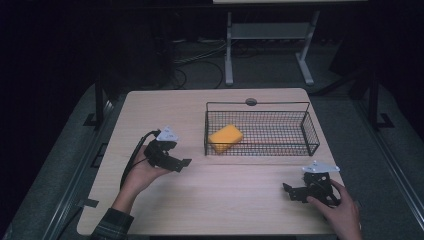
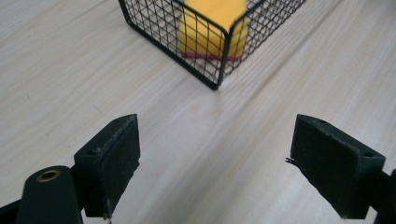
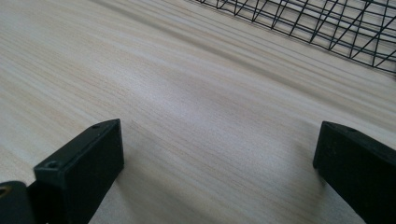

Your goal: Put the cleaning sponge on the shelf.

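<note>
Dark floor, loose cables and the pale legs of a stand lie behind the surface (image 1: pixel 165 210), a light wood-grain top with rounded corners, smooth and faintly glossy. On it stands a black wire basket (image 1: pixel 310 131), a long rectangular cage of thin rod with an open top and a fine square mesh. Inside, at the end nearer the left gripper (image 1: pixel 187 162), lies a yellow sponge (image 1: pixel 225 137): a soft, rounded block, with a thin darker layer along its underside in the left gripper view.

Both tools rest low over bare wood, each held in a hand. The left gripper's fingers (image 2: pixel 109 163) are spread wide with nothing between them; the basket corner and the sponge (image 2: pixel 212 28) sit ahead of them, beyond a stretch of wood. The right gripper (image 1: pixel 286 189) is well apart from the sponge, its fingers (image 3: pixel 84 168) likewise spread and empty, with the basket's long wall (image 3: pixel 327 28) ahead and off to one side.

The likely trouble is the wire. A reach made straight ahead would meet the mesh instead of the sponge, and the light basket could slide on the slick top. Coming over the rim, a finger might catch a rod and tip the cage. The sponge itself will compress; a shallow pinch at one edge could let it fold and slip out.
</note>
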`<state>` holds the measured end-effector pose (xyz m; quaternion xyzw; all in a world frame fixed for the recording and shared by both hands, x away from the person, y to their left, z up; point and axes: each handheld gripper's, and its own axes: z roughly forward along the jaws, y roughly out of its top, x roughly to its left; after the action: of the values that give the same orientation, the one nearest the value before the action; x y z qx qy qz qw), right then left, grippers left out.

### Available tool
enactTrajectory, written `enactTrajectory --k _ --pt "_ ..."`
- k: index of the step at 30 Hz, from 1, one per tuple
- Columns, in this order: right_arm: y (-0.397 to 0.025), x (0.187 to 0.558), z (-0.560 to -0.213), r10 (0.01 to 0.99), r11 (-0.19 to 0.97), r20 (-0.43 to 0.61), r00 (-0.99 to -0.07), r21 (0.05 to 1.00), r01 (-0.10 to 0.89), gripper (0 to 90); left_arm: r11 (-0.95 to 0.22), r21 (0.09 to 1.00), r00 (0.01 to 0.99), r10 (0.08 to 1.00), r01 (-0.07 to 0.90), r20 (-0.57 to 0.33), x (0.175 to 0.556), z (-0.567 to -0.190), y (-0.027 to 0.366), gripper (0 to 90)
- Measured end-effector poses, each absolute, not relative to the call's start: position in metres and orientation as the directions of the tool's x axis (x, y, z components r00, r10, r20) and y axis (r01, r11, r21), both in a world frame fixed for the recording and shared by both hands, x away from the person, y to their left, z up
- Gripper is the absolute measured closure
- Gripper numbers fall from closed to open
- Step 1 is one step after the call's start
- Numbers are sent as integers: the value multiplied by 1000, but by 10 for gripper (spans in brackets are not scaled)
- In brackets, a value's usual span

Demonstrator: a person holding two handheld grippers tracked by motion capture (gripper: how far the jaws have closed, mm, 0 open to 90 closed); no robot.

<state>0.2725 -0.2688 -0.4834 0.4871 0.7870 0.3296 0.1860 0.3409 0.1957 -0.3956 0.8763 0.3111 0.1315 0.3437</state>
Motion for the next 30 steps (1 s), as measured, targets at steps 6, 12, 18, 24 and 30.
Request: enactTrajectory --k 6,12,18,24,30 --pt "-269 273 -483 889 308 28 -456 700 644 12 -566 689 761 648 452 33 318 -410 206 151" --pt "-269 272 -483 890 307 29 -456 700 645 12 -550 698 739 672 458 45 300 -424 218 151" --pt "-269 272 -483 890 307 29 -455 700 644 12 -549 691 712 699 471 70 285 -440 232 151" --pt "-269 272 -483 890 307 28 -454 700 645 12 -541 671 696 716 507 51 278 -456 243 141" --pt "-268 272 -483 891 306 28 -454 700 645 12 -540 655 689 723 528 41 279 -463 248 135"
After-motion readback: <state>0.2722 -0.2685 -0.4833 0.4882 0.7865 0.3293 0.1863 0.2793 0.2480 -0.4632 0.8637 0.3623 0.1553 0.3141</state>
